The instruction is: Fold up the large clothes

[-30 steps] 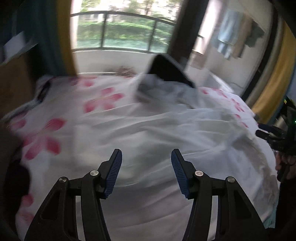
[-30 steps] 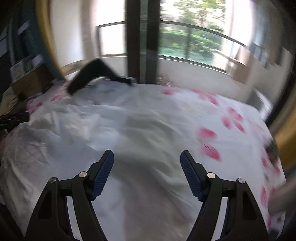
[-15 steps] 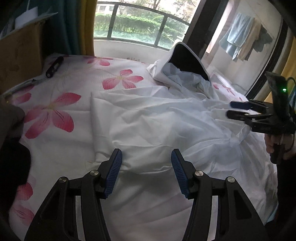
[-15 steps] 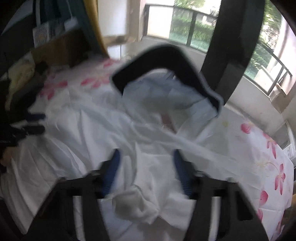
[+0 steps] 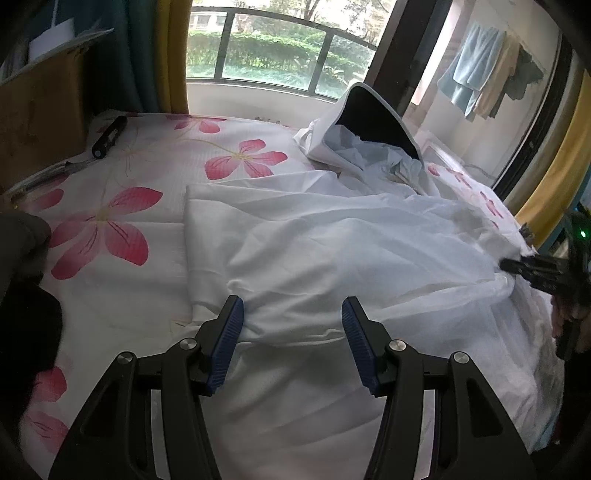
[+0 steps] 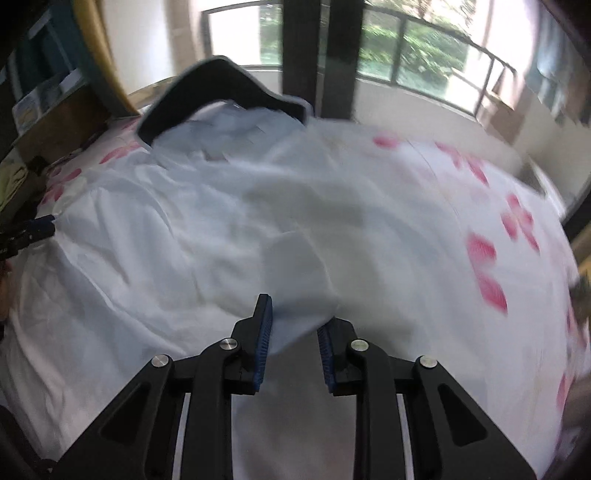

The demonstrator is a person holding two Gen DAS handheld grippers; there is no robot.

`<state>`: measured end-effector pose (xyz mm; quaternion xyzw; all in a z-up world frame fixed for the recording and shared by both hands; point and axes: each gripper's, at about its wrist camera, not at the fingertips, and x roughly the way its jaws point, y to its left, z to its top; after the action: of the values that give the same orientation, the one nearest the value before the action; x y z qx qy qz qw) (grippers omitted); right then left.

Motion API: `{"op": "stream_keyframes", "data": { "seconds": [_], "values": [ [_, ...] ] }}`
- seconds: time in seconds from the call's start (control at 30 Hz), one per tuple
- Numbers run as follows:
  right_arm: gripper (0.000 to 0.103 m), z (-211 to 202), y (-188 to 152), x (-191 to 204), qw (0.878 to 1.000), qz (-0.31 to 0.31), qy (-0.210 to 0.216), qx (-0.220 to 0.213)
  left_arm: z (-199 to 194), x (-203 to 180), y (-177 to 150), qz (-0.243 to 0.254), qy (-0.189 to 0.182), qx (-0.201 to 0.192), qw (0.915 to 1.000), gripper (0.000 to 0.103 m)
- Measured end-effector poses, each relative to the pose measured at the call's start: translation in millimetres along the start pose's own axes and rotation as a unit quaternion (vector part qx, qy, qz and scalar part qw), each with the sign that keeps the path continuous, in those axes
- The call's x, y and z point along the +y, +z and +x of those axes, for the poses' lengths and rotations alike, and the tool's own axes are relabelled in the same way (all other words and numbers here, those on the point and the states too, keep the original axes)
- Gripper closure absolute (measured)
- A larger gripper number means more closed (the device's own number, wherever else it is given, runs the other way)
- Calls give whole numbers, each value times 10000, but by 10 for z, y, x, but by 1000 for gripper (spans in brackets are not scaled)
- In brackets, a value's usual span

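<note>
Daylight is pouring in through a wide window [image 5: 266, 48] at twelve o'clock, its dark railing [image 5: 317, 31] standing before green shrubs. Teal and mustard curtains [image 5: 159, 55] are hanging at eleven o'clock beside a brown cabinet [image 5: 40, 107]. A bed sheet [image 5: 122, 206] printed with pink flowers is covering the bed. At two o'clock, laundry [image 5: 487, 85] is drying behind a dark door frame [image 5: 399, 48]
</note>
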<state>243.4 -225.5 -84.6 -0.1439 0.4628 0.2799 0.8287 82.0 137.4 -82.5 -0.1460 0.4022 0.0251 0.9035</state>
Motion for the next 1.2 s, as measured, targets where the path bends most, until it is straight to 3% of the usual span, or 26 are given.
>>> {"op": "stream_keyframes", "data": {
  "seconds": [0.27,0.53,0.77,0.8,0.9,0.97,1.03,1.1,1.2],
  "values": [
    [79,-193,-264,-230,9996,248,140,-61,10,-33,48,198,357,180,9990,45],
    [69,-144,121,-196,9979,-179,422,-456,-107,68,255,185,687,59,9975,45],
    [69,272,235,-175,9944,-165,1040,-102,65,241,550,242,956,126,9950,45],
    [70,295,217,-145,9942,-230,1042,-102,111,271,578,250,986,161,9947,45],
    [92,286,202,-92,9933,-341,1086,-183,302,398,640,272,1028,368,9937,45],
    [96,198,219,-94,9936,-367,1017,-341,396,450,665,321,982,433,9937,45],
    [99,76,263,-100,9933,-395,925,-561,437,445,681,521,1035,358,9926,64],
    [100,-54,333,-114,9928,-394,807,-790,455,445,708,612,1057,318,9920,96],
    [100,-201,436,-124,9917,-413,596,-1066,460,440,738,628,1092,173,9919,100]
  ]
}}
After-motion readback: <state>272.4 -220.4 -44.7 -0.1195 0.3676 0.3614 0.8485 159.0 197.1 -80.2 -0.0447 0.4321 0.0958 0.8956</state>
